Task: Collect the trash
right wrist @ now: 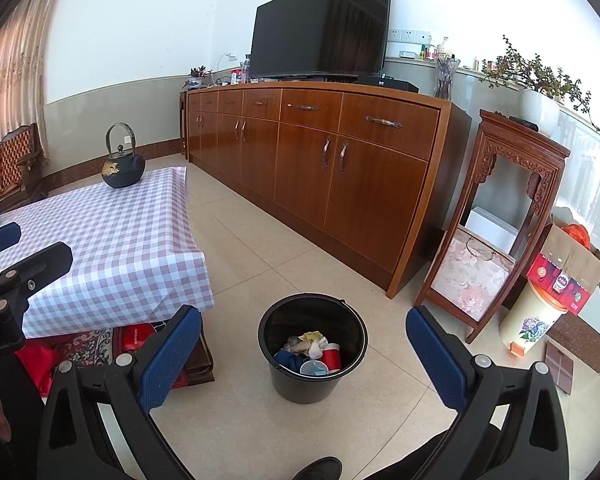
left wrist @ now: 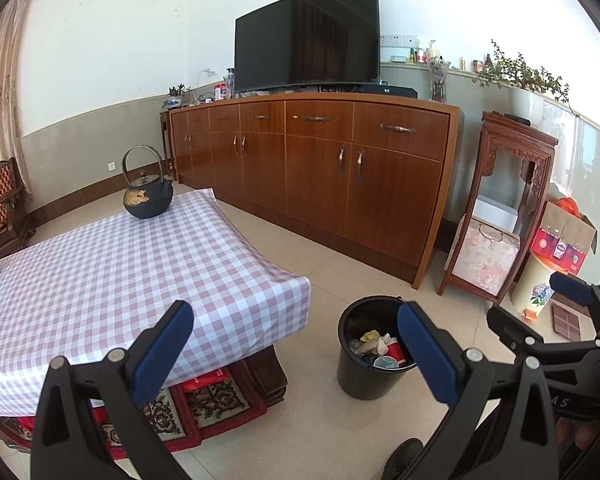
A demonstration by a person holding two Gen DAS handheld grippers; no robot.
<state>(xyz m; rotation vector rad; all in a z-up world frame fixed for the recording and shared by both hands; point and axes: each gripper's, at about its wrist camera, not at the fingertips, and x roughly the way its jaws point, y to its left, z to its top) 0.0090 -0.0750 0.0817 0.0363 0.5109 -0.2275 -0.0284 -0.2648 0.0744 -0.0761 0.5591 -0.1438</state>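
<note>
L gripper (left wrist: 296, 354) spread, empty | R gripper (right wrist: 304, 358) spread, empty | bin (right wrist: 313, 347) loaded w/ trash | risk: bin tipped if rim clipped

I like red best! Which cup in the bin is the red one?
The red cup at the right side inside the black bucket. The cup beside it is pale blue-white with its opening facing up.

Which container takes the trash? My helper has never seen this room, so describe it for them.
Find the long wooden sideboard under the television. On the tiled floor in front of it, beside the checked-cloth table, stands a black bucket. Unlike the cream flowered bin nearby, it is open-topped and shows a red cup and crumpled paper inside.
</note>
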